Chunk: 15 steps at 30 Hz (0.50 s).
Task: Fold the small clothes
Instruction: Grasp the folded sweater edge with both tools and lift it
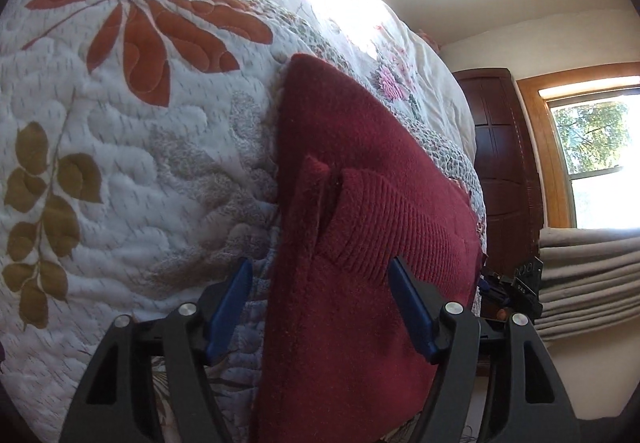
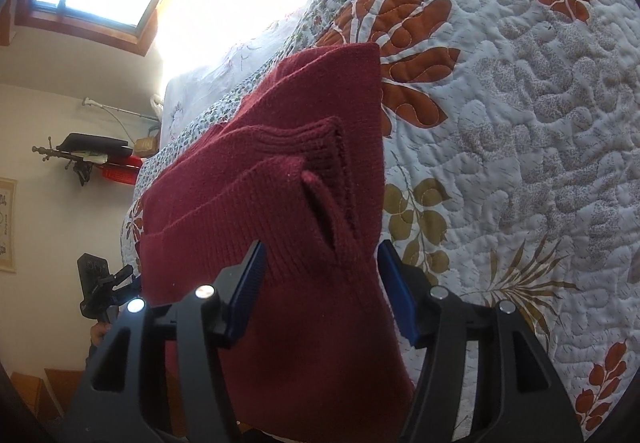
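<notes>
A dark red knit sweater [image 1: 360,203], folded into layers with its ribbed hem on top, lies on the floral quilt [image 1: 120,163]. The left gripper [image 1: 320,307] stands spread wide, the sweater's edge between its blue pads. The right gripper [image 2: 320,291] is likewise spread around the opposite edge; whether either pad touches the knit is hard to judge.

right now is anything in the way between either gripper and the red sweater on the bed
Nothing visible. The red knit sweater lies on the quilt with its near edge already between the open fingers of the left gripper and of the right gripper; neither is closed on it.
</notes>
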Motion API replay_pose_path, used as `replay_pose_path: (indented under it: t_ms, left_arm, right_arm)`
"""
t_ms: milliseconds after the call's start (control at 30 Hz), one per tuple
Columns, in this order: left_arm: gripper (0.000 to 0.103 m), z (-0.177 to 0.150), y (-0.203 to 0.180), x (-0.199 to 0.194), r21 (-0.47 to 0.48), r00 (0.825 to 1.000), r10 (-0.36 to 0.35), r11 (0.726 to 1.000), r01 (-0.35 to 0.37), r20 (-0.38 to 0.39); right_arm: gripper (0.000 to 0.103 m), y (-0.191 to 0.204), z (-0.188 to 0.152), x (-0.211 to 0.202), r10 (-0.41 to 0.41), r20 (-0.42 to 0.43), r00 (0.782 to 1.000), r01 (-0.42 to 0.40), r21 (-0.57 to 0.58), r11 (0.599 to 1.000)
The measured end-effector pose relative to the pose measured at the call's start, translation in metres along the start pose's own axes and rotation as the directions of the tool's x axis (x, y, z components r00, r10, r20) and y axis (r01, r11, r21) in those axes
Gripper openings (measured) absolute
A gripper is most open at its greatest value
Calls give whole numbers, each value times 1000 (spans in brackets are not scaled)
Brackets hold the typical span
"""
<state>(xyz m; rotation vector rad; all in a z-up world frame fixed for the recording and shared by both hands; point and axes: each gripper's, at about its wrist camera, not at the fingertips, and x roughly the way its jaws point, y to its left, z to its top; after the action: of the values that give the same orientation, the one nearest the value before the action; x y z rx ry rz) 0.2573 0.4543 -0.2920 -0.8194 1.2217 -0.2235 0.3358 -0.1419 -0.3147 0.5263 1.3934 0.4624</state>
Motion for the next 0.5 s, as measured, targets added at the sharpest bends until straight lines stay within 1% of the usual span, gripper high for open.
replay_pose_path:
  t_ms: [33,67,100,133,167,233,267,300,333,367,400,500]
  left_arm:
    - [66,-1,-1,0,10,1000,-1,1000,1,-9]
    - [51,-2,-4,0,26,1000,-5,1000,5,-13]
    - [28,-1,-10,3,44,1000,1,999,0,-23]
    - [18,-2,-13,4,57,1000,13,998,-12,-29]
    - [12,-4,-15,2,65,1000,15,998,-14,-24]
    - [11,-11,-20,-4,74,1000,21,997,-21,-5]
    - [11,-13,-25,-6,80,1000,26,996,-27,8]
    - [10,-15,-30,-8,89,999,27,996,-30,28]
    - [10,-18,-34,-12,99,998,29,995,-34,51]
    - [10,-17,-41,-16,105,997,28,994,-36,74]
    - [10,-20,-44,-22,110,995,21,993,-32,98]
    - [9,-28,-57,-36,135,986,7,990,-30,164]
  right_arm:
    - [59,1,0,1,1,-6,1000,-1,-4,1000]
    - [59,2,0,2,-2,-12,1000,2,-10,1000]
    - [59,4,1,3,-6,-16,1000,6,-16,1000]
    - [59,6,0,4,-11,-20,1000,10,-21,1000]
    - [59,8,-1,5,-15,-22,1000,14,-27,1000]
    - [56,15,-3,6,-16,-24,1000,15,-46,999]
    - [48,18,-4,5,-28,-20,999,26,-56,998]
    - [37,24,-5,7,-50,-14,999,49,-67,997]
    - [30,26,-6,7,-76,-9,997,75,-74,994]
    - [17,24,-5,2,-82,-4,997,82,-73,994]
    - [15,24,-6,-1,-73,0,997,73,-65,995]
    - [11,29,-9,-14,-61,23,998,62,-75,995]
